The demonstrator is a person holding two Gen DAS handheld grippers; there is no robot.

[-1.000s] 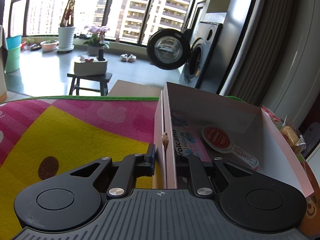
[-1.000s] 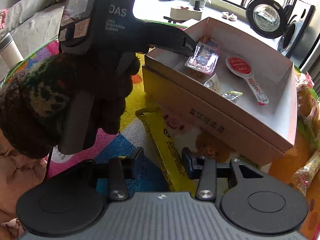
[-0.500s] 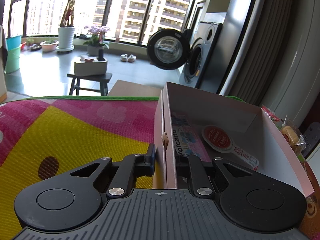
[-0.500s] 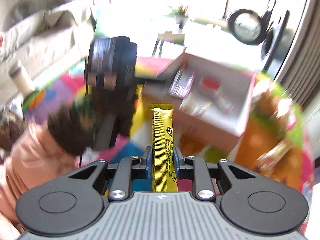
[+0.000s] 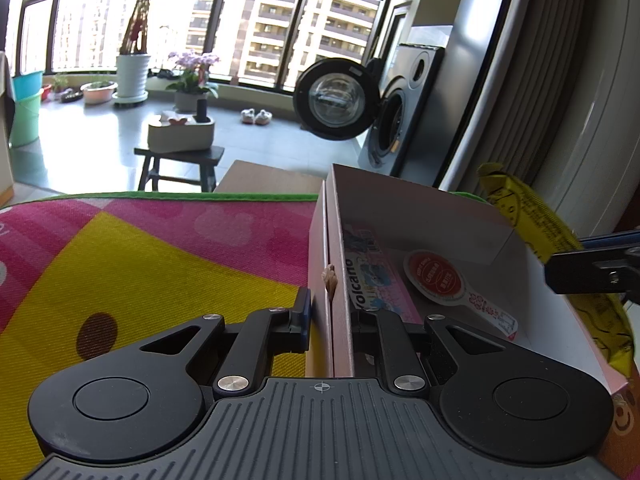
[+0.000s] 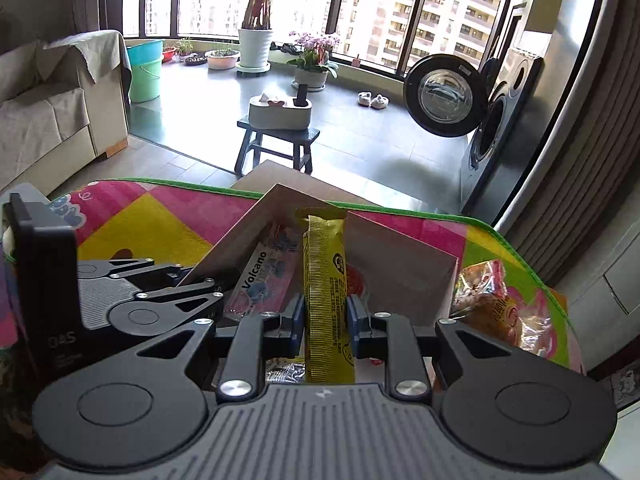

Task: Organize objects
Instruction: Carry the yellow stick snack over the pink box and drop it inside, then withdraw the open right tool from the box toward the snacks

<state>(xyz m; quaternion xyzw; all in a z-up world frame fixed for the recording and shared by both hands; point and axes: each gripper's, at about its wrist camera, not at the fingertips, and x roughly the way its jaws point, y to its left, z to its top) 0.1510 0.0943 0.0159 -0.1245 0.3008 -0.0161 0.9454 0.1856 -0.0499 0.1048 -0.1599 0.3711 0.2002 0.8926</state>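
Yellow snack bar [image 6: 325,296], lately on the mat, now aloft over the box [image 6: 400,268] in right tool [image 6: 325,318].

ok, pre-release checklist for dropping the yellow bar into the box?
1. Right gripper shut on yellow snack bar: ok.
2. Bar above the box opening: ok; seen over it in the left wrist view.
3. Left gripper clamping the box wall: ok.
4. Free floor space beside Volcano pack and red-lidded cup: ok.
5. Bar's height above box floor: cannot tell.
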